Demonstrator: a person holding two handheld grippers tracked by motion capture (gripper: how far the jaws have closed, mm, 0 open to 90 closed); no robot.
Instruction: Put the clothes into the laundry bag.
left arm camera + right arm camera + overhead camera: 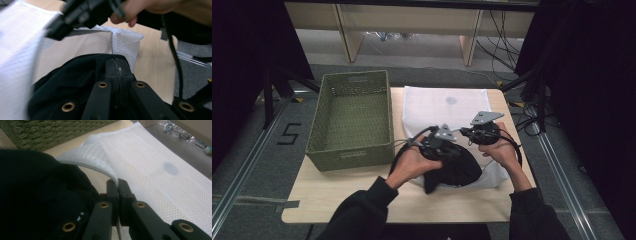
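The right gripper (pixel 117 185) pinches the white mesh bag (pixel 160 162) edge up, likely so the left gripper (pixel 117 65), clamped on black cloth (pixel 75 82), can push it in; green basket (pixel 352 120) at nine o'clock

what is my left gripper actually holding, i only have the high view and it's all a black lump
Observer: The left gripper is shut on the black cloth; its own view shows dark fabric pinched between the closed fingers.
Operator: and the right one
Observer: The right gripper is shut on a lifted edge of the white mesh bag, beside the black cloth.
Operator: anything on that bag
Observer: A small bluish spot shows on the mesh farther out.
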